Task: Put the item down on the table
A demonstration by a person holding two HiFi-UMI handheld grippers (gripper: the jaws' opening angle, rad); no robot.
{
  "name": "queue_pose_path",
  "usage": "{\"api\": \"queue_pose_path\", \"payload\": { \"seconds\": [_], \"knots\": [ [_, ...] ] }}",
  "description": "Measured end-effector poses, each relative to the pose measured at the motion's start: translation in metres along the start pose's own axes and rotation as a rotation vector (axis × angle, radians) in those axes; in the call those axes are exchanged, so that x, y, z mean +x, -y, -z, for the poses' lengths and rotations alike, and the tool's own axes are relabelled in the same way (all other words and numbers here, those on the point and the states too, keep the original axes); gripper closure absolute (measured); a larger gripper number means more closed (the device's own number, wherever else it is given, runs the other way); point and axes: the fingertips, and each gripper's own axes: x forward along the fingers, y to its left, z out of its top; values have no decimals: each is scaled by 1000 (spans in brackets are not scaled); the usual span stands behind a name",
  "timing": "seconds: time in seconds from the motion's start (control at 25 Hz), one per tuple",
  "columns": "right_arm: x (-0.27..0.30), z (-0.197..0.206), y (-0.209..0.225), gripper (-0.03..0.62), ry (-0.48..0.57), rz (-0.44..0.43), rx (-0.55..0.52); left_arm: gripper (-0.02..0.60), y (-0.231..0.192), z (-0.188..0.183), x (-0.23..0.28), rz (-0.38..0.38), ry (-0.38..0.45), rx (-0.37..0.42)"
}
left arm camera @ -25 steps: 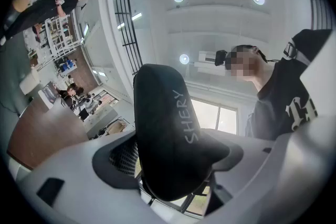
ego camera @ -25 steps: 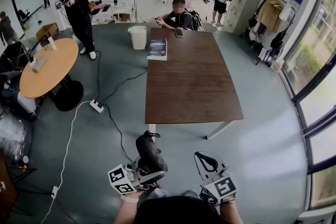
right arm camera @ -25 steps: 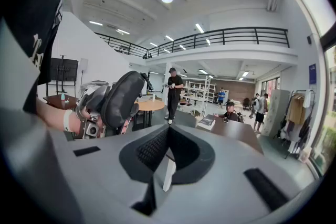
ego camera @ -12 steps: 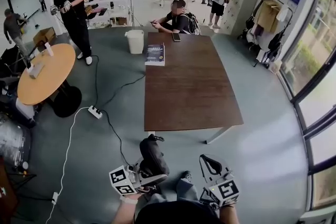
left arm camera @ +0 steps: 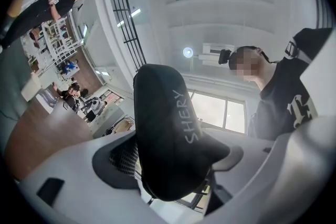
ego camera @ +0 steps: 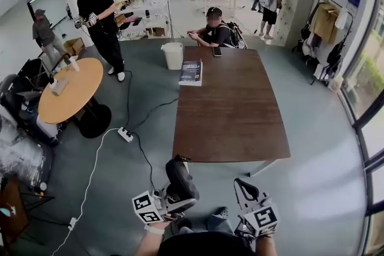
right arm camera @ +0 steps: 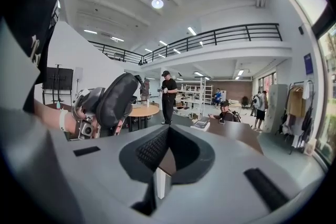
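A black padded case [ego camera: 181, 178] with white lettering stands upright in my left gripper [ego camera: 174, 199], which is shut on its lower end, low in the head view and short of the table's near edge. In the left gripper view the case [left arm camera: 163, 128] fills the middle between the jaws of the left gripper [left arm camera: 169, 168]. The long brown table [ego camera: 234, 111] lies ahead. My right gripper [ego camera: 248, 193] hangs beside it, shut with nothing in it; the right gripper view shows that gripper [right arm camera: 160, 165] closed and the case [right arm camera: 116, 99] to its left.
A book [ego camera: 192, 72] and a phone [ego camera: 217, 51] lie at the table's far end, where a person [ego camera: 217, 33] sits. A white bin [ego camera: 173, 55] stands by the far left corner. A round wooden table [ego camera: 69, 90], a power strip [ego camera: 125, 134] and floor cables are at left.
The head view has swung left, so the table and room have shifted to the right. Both grippers sit slightly lower and further right in view; the left one still grips the case.
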Motion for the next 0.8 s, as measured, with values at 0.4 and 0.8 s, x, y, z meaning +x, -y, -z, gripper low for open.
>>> {"api": "queue_pose_path", "payload": {
  "seconds": [0.4, 0.8],
  "knots": [
    [2, 10, 90, 606, 27, 2, 48, 217, -25, 21, 95, 2, -82, 56],
    [4, 22, 159, 606, 46, 5, 75, 216, -44, 43, 153, 3, -139, 82]
  ]
}}
